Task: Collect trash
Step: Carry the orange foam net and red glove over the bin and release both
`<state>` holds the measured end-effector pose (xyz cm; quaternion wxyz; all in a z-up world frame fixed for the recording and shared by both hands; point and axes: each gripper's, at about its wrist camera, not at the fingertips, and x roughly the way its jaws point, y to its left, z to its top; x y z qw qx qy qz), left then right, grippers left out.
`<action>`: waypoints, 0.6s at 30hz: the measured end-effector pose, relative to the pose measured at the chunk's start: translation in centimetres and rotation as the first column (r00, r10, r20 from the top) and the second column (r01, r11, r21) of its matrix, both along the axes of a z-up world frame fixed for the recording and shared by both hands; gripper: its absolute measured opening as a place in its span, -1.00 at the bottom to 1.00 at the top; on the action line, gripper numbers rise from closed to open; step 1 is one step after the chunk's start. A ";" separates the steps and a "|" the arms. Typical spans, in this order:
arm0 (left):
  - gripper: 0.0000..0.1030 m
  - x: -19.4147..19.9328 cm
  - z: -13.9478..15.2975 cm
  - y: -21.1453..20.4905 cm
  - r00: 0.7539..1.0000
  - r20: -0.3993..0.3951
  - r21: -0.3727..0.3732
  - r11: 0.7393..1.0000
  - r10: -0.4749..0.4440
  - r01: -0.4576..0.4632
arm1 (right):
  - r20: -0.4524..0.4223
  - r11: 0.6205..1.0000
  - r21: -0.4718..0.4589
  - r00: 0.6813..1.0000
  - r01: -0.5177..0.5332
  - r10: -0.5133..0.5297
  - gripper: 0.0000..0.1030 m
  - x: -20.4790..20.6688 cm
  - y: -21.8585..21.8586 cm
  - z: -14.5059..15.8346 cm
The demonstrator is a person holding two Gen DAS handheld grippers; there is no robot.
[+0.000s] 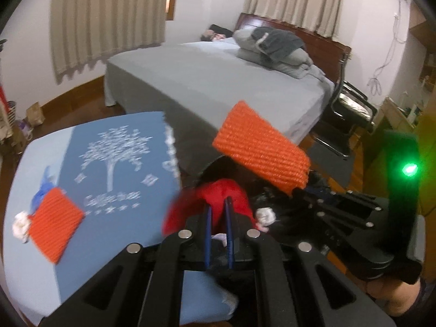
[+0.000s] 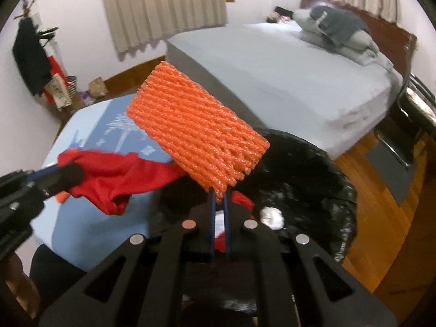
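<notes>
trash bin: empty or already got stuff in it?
Not empty. The black-lined bin already holds a crumpled white wad and something red.

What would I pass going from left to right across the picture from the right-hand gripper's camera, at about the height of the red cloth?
Left gripper → red cloth it grips → orange foam net held in the right gripper → crumpled white paper in the black-lined bin → wooden floor.
</notes>
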<state>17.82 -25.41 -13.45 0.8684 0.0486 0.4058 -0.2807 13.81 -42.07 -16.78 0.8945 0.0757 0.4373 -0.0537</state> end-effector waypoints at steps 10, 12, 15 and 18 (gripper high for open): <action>-0.82 1.3 -4.7 -7.2 0.993 -0.077 0.068 0.994 -0.083 0.089 | -0.098 0.995 -0.012 0.990 0.096 -0.097 -0.90 0.9 -6.0 -5.4; -0.82 1.5 -5.9 -8.2 0.990 -0.098 0.088 0.990 -0.098 0.107 | -0.116 0.994 -0.010 0.987 0.108 -0.108 -0.90 0.9 -6.5 -6.5; -0.82 1.6 -7.8 -9.2 0.985 -0.132 0.116 0.985 -0.115 0.131 | -0.137 0.993 -0.009 0.984 0.116 -0.116 -0.89 0.7 -6.9 -7.6; -0.60 1.6 -10.3 -9.2 0.974 -0.192 0.151 0.977 -0.123 0.153 | -0.183 0.994 0.009 0.977 0.110 -0.106 -0.69 0.7 -6.8 -8.9</action>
